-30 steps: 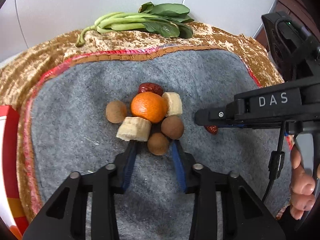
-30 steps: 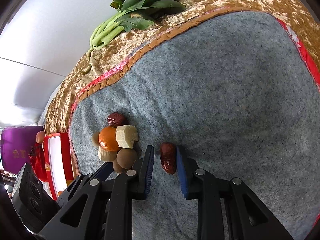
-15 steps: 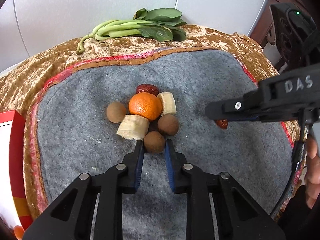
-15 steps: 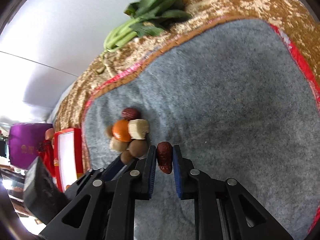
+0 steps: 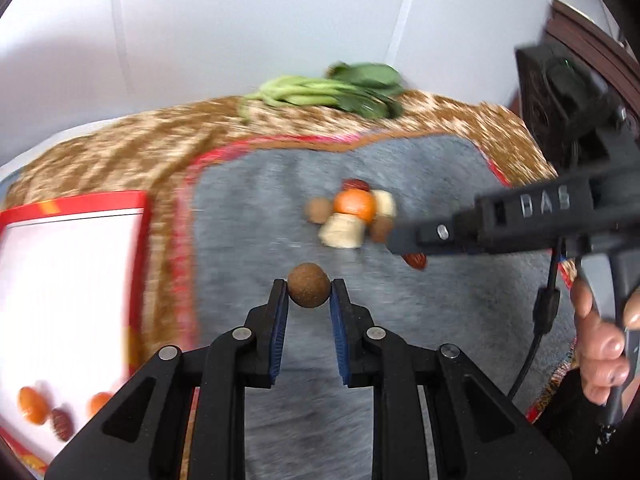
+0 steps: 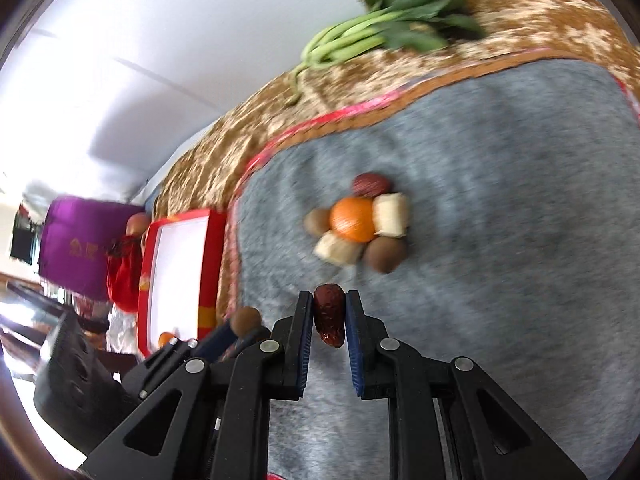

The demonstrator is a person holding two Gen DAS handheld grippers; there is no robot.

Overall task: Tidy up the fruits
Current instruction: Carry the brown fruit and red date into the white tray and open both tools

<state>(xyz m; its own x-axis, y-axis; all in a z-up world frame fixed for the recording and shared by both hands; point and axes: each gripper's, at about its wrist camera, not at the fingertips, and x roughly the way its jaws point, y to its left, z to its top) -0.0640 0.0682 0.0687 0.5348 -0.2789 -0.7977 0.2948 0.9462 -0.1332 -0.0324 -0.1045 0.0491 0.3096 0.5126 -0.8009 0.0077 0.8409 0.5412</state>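
At lower centre of each wrist view, the left tool [image 5: 309, 294] grips a brown longan [image 5: 309, 290] while the right tool [image 6: 329, 312] grips a red date [image 6: 329, 314].

I've got a round brown longan [image 5: 309, 290] pinched between the left gripper [image 5: 309, 294] pads, and a wrinkly dark red jujube [image 6: 329, 314] held lengthwise in the right gripper [image 6: 329, 316]. Back on the grey felt the pile sits tight: an orange [image 6: 353, 219] in the middle, two banana chunks [image 6: 391, 215] touching it, another jujube behind, and two more longans at the edges.
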